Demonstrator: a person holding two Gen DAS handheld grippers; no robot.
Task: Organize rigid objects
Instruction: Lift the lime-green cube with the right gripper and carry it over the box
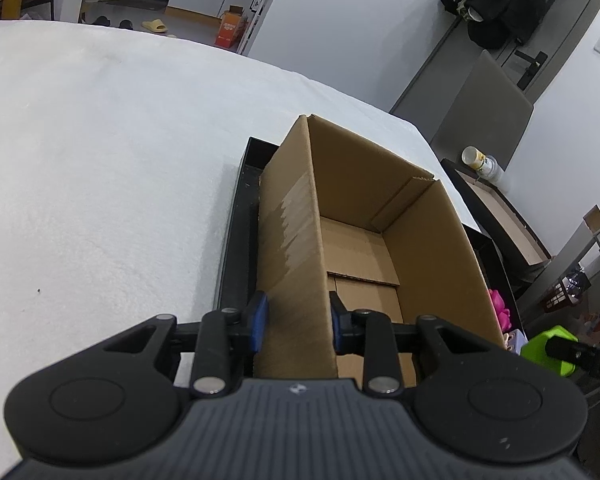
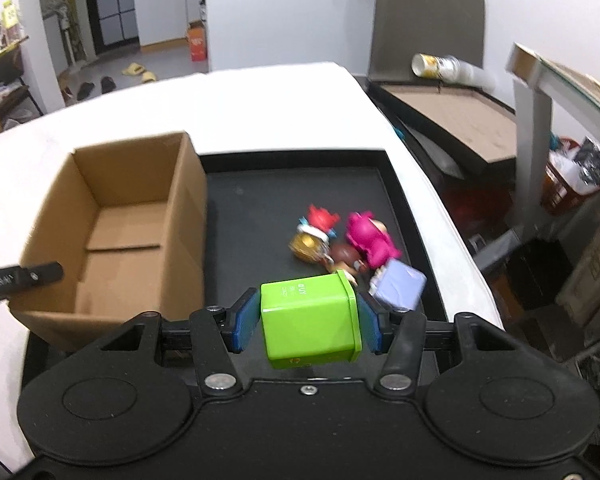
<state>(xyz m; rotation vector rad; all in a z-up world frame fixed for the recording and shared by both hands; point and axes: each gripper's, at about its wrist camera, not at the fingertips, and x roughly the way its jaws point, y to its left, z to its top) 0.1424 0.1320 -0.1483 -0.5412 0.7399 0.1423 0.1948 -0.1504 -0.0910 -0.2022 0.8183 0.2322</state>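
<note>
An open cardboard box point(image 1: 356, 216) stands on a black tray point(image 1: 236, 248); it also shows in the right wrist view point(image 2: 120, 224). My left gripper point(image 1: 298, 324) is shut on the box's near left wall. My right gripper point(image 2: 308, 320) is shut on a green tin point(image 2: 310, 320) and holds it above the black tray point(image 2: 292, 184), to the right of the box. The green tin point(image 1: 550, 348) shows at the right edge of the left wrist view. Small toys lie on the tray: a red and gold figure point(image 2: 314, 236), a pink figure point(image 2: 370, 240) and a lilac box point(image 2: 400, 286).
The tray rests on a white table point(image 1: 100, 160) whose right edge point(image 2: 420, 168) is close to the tray. Beyond that edge are a low brown-topped stand point(image 2: 448, 116), a tipped can point(image 2: 436, 66) and a metal shelf point(image 2: 540, 92).
</note>
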